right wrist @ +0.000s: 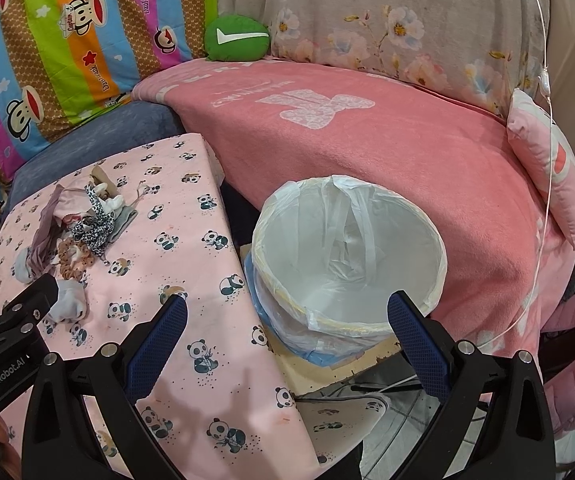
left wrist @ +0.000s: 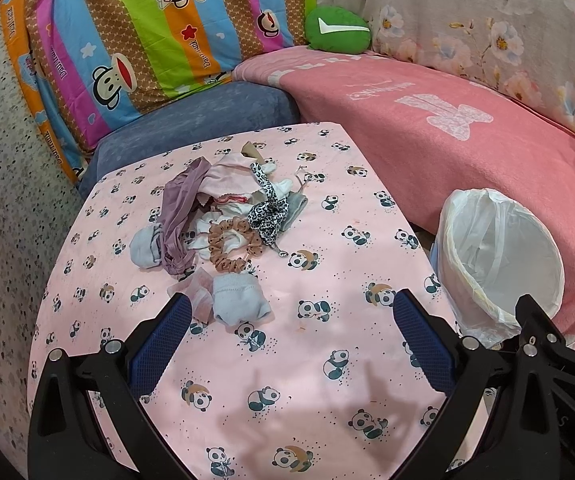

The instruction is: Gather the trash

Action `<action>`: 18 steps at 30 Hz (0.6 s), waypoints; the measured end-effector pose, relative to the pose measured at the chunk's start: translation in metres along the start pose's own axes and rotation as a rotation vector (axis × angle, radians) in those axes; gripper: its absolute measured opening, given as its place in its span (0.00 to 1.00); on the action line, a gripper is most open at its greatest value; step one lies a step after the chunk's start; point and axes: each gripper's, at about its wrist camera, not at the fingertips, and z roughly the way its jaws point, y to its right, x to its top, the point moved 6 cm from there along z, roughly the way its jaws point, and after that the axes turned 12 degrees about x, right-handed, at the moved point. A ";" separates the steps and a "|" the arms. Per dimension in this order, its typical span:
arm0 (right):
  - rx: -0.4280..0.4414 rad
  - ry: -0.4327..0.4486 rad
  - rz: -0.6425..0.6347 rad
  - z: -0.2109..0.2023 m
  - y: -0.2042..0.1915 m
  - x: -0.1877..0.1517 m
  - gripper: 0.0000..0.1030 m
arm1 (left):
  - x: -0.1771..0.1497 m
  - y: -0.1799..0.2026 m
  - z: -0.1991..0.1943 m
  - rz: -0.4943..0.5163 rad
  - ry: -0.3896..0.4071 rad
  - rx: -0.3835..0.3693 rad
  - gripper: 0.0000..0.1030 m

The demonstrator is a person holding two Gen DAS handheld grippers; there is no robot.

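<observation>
With both the left gripper (left wrist: pixel 293 320) and the right gripper (right wrist: pixel 287 320) spread wide and empty, the pile of soft, light scraps (left wrist: pixel 223 220) lying mid-table, left of the lined bin (left wrist: pixel 499 256), is judged best pinched at a bunched fold.

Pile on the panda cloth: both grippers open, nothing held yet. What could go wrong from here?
1. The pile is tangled: the leopard-print strip and brown scrunchie overlap socks, so one grasp may drag several items along.
2. The bin stands off the table's right edge, tilted; a carried item could drop in the gap beside it.
3. The loose bin liner may snag the right gripper.
</observation>
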 end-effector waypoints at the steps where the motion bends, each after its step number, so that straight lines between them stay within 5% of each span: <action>1: 0.000 0.000 0.000 0.000 0.000 0.000 0.95 | 0.001 0.002 0.000 0.000 0.000 0.000 0.93; 18: 0.001 0.000 0.001 0.000 0.000 0.000 0.95 | 0.000 0.000 0.000 -0.002 0.000 -0.001 0.93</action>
